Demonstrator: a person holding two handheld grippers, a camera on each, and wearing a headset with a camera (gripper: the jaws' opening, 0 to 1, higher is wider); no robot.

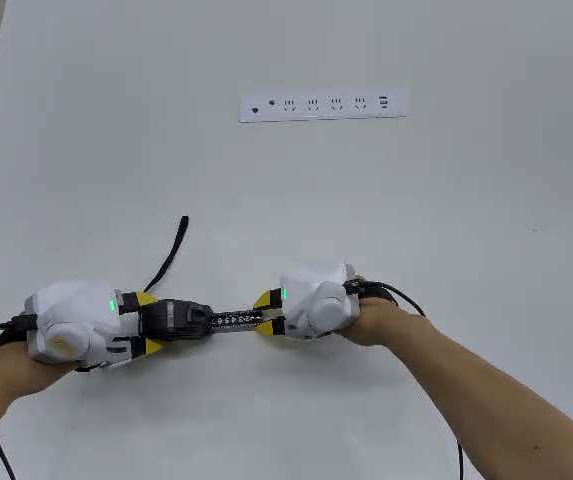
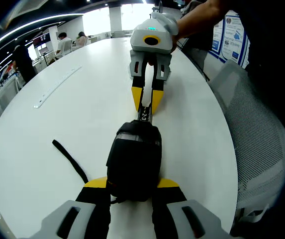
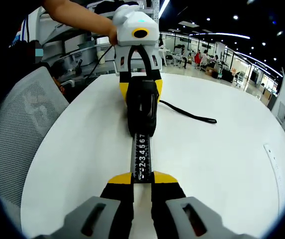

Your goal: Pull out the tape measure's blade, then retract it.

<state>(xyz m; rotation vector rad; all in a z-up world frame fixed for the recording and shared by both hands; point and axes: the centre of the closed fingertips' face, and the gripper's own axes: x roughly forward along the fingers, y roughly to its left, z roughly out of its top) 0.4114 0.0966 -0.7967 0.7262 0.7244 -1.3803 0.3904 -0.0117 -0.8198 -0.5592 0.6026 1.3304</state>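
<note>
One white tabletop [image 1: 446, 200] carries everything. Two white hand-held grippers with black jaws and yellow tips face each other along the edge nearest the person, each gripped in one hand.

The left gripper [image 1: 149, 322] lies towards the left end of that edge. Its jaws are part-way open, pressed against both sides of the one black tape measure case [image 2: 134, 167]. The case rests on the tabletop between the yellow tips.

The right gripper [image 1: 268, 313] sits to the right of the case, near the middle of that edge. Its jaws are almost closed, pinching the free end of the tape.

One long white power strip [image 1: 323, 104] with a row of sockets lies flat towards the far edge, well apart from both grippers.

One narrow black blade with white numerals [image 3: 141, 152] runs straight out of the case to the right gripper's tips, just above the tabletop. A short length is drawn out, and the right gripper view shows the numerals 2 to 7 on it.

One thin black wrist strap [image 1: 169, 255] trails from the case across the tabletop towards the far edge, lying loose in a slight curve.
</note>
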